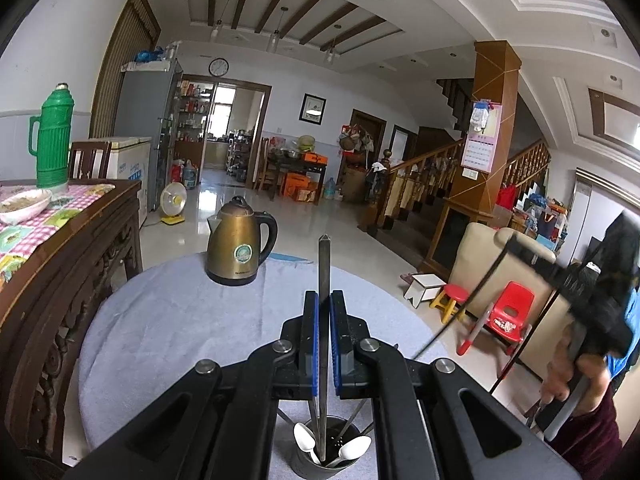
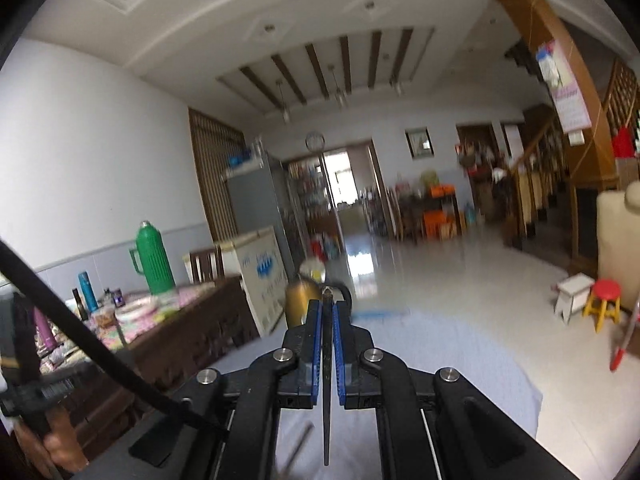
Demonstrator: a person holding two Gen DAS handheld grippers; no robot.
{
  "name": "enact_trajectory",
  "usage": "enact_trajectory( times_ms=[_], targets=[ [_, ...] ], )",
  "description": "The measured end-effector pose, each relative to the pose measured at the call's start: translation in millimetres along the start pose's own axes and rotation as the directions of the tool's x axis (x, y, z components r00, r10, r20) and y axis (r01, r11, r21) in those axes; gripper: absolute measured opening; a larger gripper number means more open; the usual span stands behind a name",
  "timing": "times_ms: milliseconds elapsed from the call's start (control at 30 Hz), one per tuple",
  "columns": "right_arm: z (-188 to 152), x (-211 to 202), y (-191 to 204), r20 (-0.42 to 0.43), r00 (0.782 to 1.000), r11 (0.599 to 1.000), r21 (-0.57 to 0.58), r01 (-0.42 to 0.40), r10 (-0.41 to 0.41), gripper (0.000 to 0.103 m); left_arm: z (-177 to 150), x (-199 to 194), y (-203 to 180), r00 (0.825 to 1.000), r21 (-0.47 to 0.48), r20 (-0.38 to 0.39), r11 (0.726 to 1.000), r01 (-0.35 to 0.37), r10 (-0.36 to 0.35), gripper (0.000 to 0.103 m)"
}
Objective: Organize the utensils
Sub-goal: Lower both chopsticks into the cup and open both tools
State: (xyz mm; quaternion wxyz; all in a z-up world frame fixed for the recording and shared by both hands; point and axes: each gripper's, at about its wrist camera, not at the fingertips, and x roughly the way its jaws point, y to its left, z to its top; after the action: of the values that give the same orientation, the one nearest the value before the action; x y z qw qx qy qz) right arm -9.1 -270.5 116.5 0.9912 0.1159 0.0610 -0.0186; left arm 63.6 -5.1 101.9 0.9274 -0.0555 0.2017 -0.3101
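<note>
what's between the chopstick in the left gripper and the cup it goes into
Nothing visible. The left gripper holds the chopstick upright, its lower end already down inside the utensil cup among the white spoons.

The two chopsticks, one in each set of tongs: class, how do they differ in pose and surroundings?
The left tongs hold a chopstick whose lower end dips into the utensil cup among white spoons. The right tongs hold a chopstick whose lower end hangs free above the grey cloth, no cup in view. The left one juts far past the pads; the right one barely. Both are dark, thin and clamped between blue pads.
</note>
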Motion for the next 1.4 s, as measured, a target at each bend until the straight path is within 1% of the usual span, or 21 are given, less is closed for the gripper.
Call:
enact_trajectory(
  times_ms=[167,333,433,500,567,667,767,967,1100,1300,1400],
  targets=[
    [27,-2,39,0.073,0.997,0.999,-0.026,-0.038,0.040,0.006,-4,3,3,1.000,-0.018,-0.004,1.000,-0.003,0.003,0.005],
    [30,1,79,0.091,0.992,0.993,-0.078,-0.086,0.093,0.006,-6,5,2,1.000,-0.015,-0.005,1.000,-0.008,0.008,0.005],
    [20,10,93,0.035,0.991,0.988,-0.088,-0.123,0.127,0.006,-7,7,1,1.000,-0.011,-0.007,1.000,-0.011,0.011,0.005],
    [6,17,102,-0.014,0.992,0.985,-0.110,-0.130,0.129,0.006,-8,9,1,1.000,-0.013,-0.015,1.000,-0.009,0.009,0.005],
    [-10,32,107,-0.081,0.987,0.984,-0.104,-0.144,0.136,0.007,-10,12,1,1.000,-0.013,-0.024,1.000,-0.008,0.008,0.005],
    [-35,48,100,-0.159,0.978,0.985,-0.088,-0.149,0.134,0.007,-12,14,0,0.999,-0.010,-0.035,1.000,-0.011,0.010,0.005],
    [-53,58,94,-0.213,0.968,0.985,-0.084,-0.151,0.130,0.007,-14,16,0,0.999,-0.005,-0.047,1.000,-0.009,0.009,0.005],
    [-76,62,81,-0.285,0.952,0.988,-0.071,-0.137,0.112,0.007,-22,22,-2,0.997,0.004,-0.078,1.000,-0.004,0.004,0.005],
    [-84,64,75,-0.331,0.938,0.990,-0.063,-0.128,0.100,0.007,-28,28,-2,0.994,0.004,-0.110,1.000,-0.008,0.008,0.005],
    [-88,62,67,-0.372,0.922,0.992,-0.027,-0.124,0.105,0.007,-32,31,-2,0.989,0.017,-0.145,1.000,-0.023,0.025,0.005],
    [-89,61,61,-0.374,0.922,0.993,-0.004,-0.114,0.104,0.007,-33,29,-3,0.989,0.028,-0.149,0.999,-0.021,0.025,0.006]
  ],
)
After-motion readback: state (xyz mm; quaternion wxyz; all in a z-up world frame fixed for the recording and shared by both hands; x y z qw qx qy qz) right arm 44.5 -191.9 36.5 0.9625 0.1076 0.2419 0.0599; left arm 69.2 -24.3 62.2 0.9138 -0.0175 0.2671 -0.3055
